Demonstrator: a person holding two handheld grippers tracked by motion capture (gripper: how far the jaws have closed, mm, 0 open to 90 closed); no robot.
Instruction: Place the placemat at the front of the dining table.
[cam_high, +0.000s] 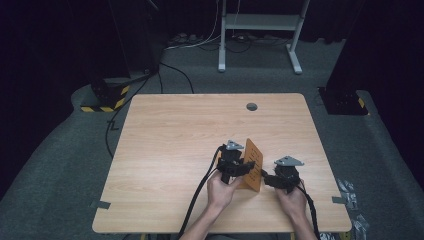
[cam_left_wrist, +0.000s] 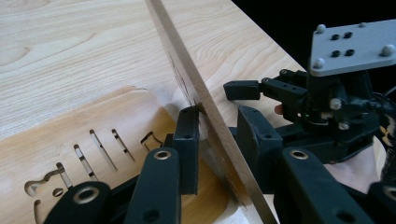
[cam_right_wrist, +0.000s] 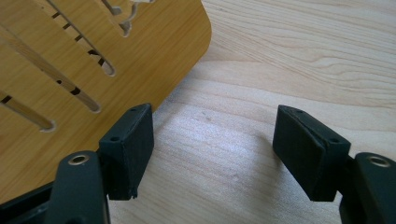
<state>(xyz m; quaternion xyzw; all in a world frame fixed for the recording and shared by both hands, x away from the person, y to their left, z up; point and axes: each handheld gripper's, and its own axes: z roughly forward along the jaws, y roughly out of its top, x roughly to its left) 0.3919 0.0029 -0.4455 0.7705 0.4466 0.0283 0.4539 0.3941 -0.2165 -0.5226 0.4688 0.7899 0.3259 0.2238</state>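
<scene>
slotted wooden board: thin, stiff, light; grip edge | left claw straddling board, pads not clamped | right claw wide, empty

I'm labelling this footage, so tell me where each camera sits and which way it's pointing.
High view: above the person's side, looking forward and down on the table; forearms, left gripper and right gripper flank an upright slotted wooden board.
Left gripper view: rides the left gripper, looking along its jaws, which straddle the board's edge; the right gripper is beyond.
Right gripper view: rides the right gripper, aimed down at the table; jaws wide, board at left.
All three share the board.
</scene>
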